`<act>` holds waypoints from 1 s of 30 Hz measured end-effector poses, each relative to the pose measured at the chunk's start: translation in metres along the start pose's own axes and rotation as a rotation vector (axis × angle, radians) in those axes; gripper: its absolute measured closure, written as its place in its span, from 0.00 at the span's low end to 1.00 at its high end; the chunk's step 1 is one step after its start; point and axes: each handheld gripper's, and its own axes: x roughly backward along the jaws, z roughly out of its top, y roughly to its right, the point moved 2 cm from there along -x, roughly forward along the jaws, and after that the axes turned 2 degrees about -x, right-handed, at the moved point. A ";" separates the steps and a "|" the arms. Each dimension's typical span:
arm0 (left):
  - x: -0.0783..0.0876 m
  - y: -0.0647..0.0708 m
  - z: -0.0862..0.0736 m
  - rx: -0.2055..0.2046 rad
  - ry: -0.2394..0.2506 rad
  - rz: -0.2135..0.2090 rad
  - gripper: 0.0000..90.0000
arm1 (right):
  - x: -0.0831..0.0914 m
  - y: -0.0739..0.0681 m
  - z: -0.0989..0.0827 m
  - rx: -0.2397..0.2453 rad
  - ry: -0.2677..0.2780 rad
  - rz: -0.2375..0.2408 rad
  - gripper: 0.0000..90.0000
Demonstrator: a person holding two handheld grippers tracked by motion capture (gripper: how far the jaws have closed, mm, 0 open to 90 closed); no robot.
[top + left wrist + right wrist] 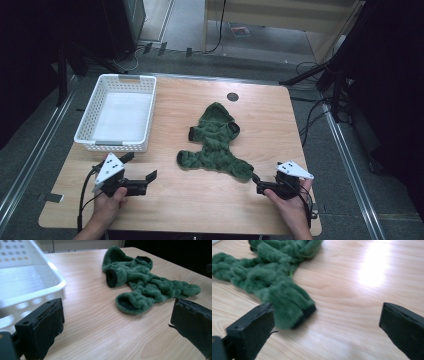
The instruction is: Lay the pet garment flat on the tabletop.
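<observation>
Fuzzy green fleece garment (216,142), smooth wooden table (200,200)

Green fleece garment (269,277), tongs (327,327) (wide apart)

1. We see the basket (118,113) at the bench's (200,200) far left corner.
2. The fleece garment (215,144) lies flat mid-bench, right of the basket and well apart from it.
3. Our left tool (141,171) sits near the front edge, before the basket.
4. Our right tool (256,181) sits near the front right corner, just beside the garment's nearest sleeve.
</observation>
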 end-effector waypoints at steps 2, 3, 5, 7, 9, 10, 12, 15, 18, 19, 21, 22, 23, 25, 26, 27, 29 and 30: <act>0.012 -0.010 -0.005 0.016 0.015 0.013 0.00 | 0.005 0.006 -0.005 -0.007 0.007 -0.017 0.00; 0.017 -0.015 -0.007 0.020 0.022 0.026 0.00 | 0.008 0.010 -0.007 -0.016 0.010 -0.024 0.00; 0.027 -0.025 -0.012 0.032 0.019 0.060 0.00 | 0.013 0.016 -0.012 -0.032 0.014 -0.040 0.00; 0.037 -0.036 -0.017 0.040 0.017 0.091 0.00 | 0.018 0.024 -0.018 -0.034 0.016 -0.058 0.00; 0.047 -0.047 -0.022 0.049 0.009 0.126 0.00 | 0.023 0.031 -0.024 -0.046 0.012 -0.073 0.00; 0.052 -0.054 -0.026 0.055 0.007 0.147 0.00 | 0.026 0.034 -0.027 -0.054 0.009 -0.077 0.00; 0.059 -0.063 -0.030 0.048 0.003 0.187 0.00 | 0.030 0.041 -0.033 -0.065 0.006 -0.084 0.00; 0.070 -0.078 -0.037 0.020 -0.021 0.274 0.00 | 0.035 0.049 -0.041 -0.078 0.000 -0.101 0.00; 0.081 -0.093 -0.042 0.082 -0.018 0.302 0.00 | 0.038 0.055 -0.046 -0.092 -0.005 -0.114 0.00; 0.085 -0.098 -0.044 0.100 -0.019 0.308 0.00 | 0.039 0.057 -0.048 -0.092 -0.006 -0.121 0.00; 0.088 -0.103 -0.048 0.126 -0.035 0.318 0.00 | 0.040 0.059 -0.051 -0.098 -0.007 -0.117 0.00; 0.089 -0.105 -0.050 0.135 -0.040 0.323 0.00 | 0.040 0.060 -0.051 -0.102 -0.001 -0.114 0.00; 0.090 -0.106 -0.050 0.143 -0.043 0.323 0.00 | 0.041 0.060 -0.051 -0.105 0.001 -0.113 0.00; 0.089 -0.108 -0.051 0.154 -0.043 0.326 0.00 | 0.040 0.060 -0.052 -0.096 0.003 -0.115 0.00; 0.088 -0.108 -0.051 0.159 -0.043 0.319 0.00 | 0.039 0.059 -0.052 -0.090 0.005 -0.119 0.00; 0.088 -0.109 -0.052 0.153 -0.049 0.311 0.00 | 0.038 0.058 -0.053 -0.080 0.009 -0.125 0.00; 0.086 -0.110 -0.053 0.157 -0.053 0.305 0.00 | 0.039 0.056 -0.054 -0.064 0.009 -0.114 0.00; 0.085 -0.110 -0.053 0.160 -0.054 0.304 0.00 | 0.039 0.056 -0.054 -0.062 0.008 -0.103 0.00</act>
